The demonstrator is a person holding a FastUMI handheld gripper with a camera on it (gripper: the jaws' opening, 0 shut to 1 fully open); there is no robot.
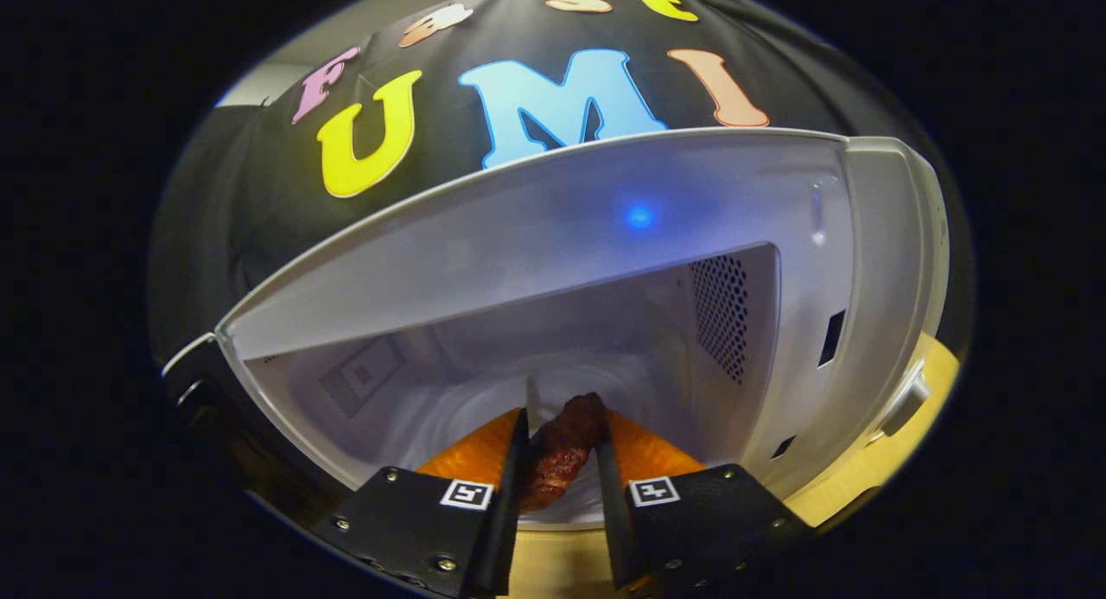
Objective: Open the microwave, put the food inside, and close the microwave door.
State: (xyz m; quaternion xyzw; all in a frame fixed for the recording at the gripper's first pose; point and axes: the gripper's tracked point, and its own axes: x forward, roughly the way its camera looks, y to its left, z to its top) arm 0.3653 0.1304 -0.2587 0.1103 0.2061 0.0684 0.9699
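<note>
The hand-held gripper (562, 461) is closed on a piece of food (560, 448), a dark reddish-brown strip that looks like cooked meat, with both fingers pressing its sides. The food sits between the fingers and sticks out a little past their tips, pointing into the microwave (605, 236), whose door is already open. The white cavity lies just ahead, with a perforated vent panel (721, 314) on its right wall and a pale floor (484, 400) beyond the fingertips. A yellowish surface (864, 478) shows under the microwave's right side.

Judging by its look, the food is light and small, so weight should be no trouble. Its skin appears glossy and bumpy, which suggests it could be greasy or slick and might slide if the grip loosens early. It seems firm enough to hold its shape between the 2 fingers without sagging, though it may be soft enough to dent under hard pressure. The present hold, across its narrow width near the middle of the strip, looks like a sensible place: balanced, with the free end leading. Releasing it low over the cavity floor would keep it from rolling or bouncing.
</note>
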